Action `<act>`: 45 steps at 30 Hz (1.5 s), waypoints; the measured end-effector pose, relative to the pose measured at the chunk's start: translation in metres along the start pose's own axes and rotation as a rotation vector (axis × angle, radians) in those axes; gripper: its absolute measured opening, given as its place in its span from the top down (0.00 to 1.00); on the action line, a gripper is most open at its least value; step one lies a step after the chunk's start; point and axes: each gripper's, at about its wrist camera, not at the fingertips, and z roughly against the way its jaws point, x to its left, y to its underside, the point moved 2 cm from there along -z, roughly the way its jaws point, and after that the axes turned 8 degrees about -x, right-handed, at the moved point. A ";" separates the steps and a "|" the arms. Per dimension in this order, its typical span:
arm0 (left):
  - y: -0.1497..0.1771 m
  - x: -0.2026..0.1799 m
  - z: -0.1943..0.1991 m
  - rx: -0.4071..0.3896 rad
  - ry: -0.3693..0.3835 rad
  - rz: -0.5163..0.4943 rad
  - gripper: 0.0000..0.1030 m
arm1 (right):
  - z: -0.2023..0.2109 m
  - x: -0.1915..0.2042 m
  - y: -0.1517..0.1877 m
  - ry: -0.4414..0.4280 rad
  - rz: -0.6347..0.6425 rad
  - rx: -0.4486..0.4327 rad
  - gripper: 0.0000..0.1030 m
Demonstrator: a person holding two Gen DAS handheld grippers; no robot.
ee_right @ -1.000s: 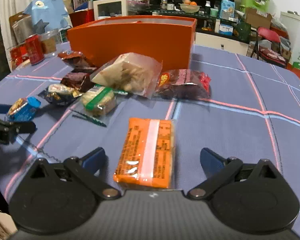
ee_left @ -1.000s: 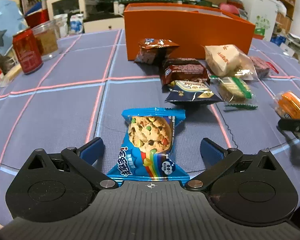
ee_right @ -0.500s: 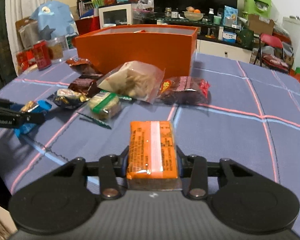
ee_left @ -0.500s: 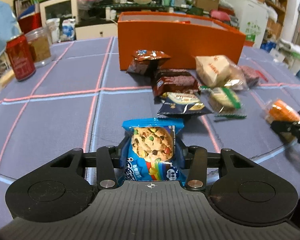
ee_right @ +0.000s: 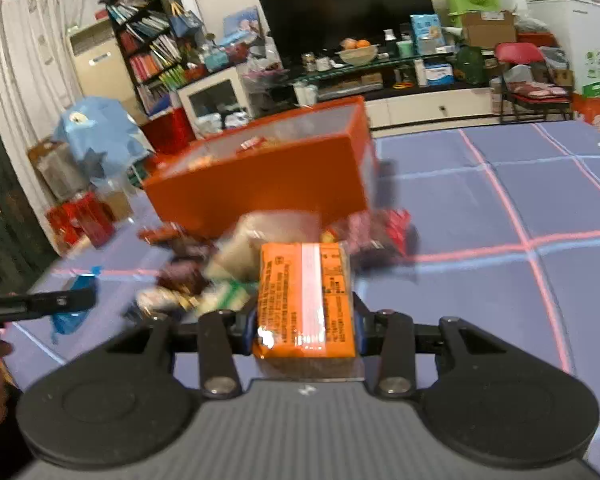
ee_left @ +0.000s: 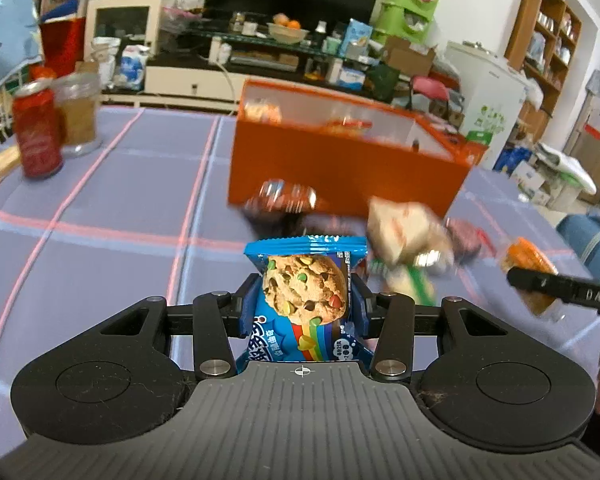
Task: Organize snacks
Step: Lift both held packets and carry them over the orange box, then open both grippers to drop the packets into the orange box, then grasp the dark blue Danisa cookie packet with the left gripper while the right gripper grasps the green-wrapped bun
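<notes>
Table under a purple cloth, snacks heaped by the orange box

The table point(ee_left: 112, 208) wears a purple-blue cloth crossed by pink and pale blue lines; an orange box point(ee_left: 340, 168) stands on it toward the far side, with a blurred heap of snack packets point(ee_left: 404, 236) lying on the cloth right against its near wall. Off at the left edge a red can point(ee_left: 36, 128) stands just beside a clear jar point(ee_left: 78, 114) of something brown
</notes>
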 end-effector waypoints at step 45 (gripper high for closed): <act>0.011 -0.004 -0.032 0.035 -0.004 0.034 0.32 | -0.008 -0.052 -0.036 0.051 -0.219 -0.074 0.01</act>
